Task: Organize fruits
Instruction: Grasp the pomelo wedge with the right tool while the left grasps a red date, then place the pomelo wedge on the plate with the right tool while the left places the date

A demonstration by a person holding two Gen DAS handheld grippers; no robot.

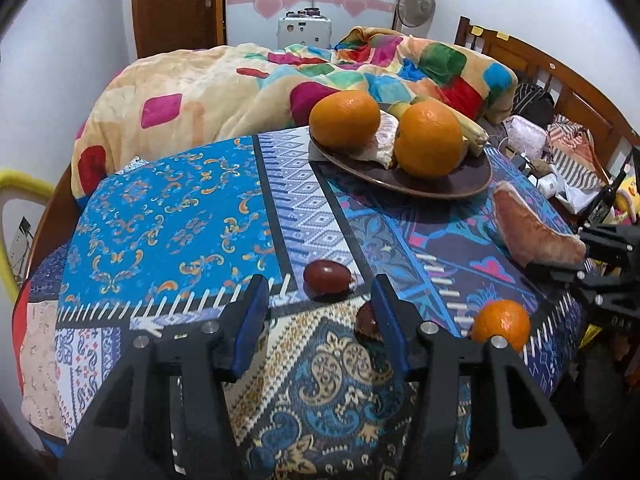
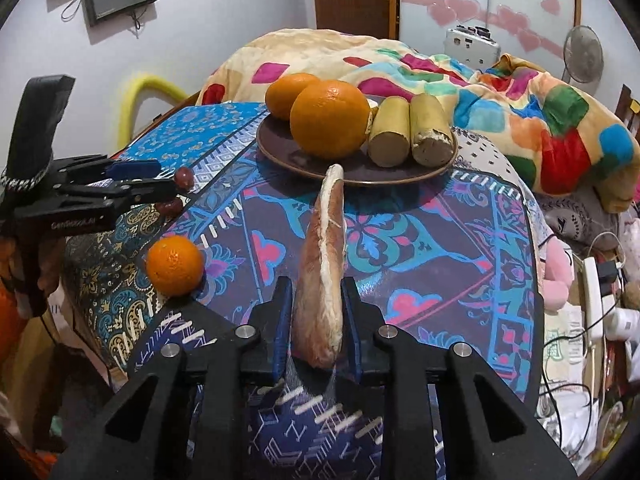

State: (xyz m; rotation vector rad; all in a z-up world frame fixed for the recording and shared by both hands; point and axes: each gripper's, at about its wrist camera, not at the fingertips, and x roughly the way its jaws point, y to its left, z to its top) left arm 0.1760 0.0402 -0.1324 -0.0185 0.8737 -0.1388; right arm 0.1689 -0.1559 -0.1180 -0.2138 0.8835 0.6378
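A dark brown plate [image 1: 460, 188] [image 2: 360, 178] on the patterned cloth holds two large oranges [image 1: 429, 139] [image 2: 330, 120], a pale fruit piece and two cut banana pieces [image 2: 412, 130]. My left gripper [image 1: 320, 296] is open, low over the cloth, with a dark red date [image 1: 327, 276] just ahead between its fingers and a second date [image 1: 366, 320] by its right finger. A small orange [image 1: 502, 324] [image 2: 175, 265] lies loose. My right gripper [image 2: 316, 300] is shut on a pink pomelo wedge [image 2: 324, 268] [image 1: 532, 228], which reaches toward the plate.
A colourful blanket [image 1: 248, 76] is piled behind the table. A wooden headboard [image 1: 560, 76] and clutter [image 2: 592, 300] with cables lie to the right. A yellow chair back [image 2: 140, 96] stands at the left. The table edge drops off near both grippers.
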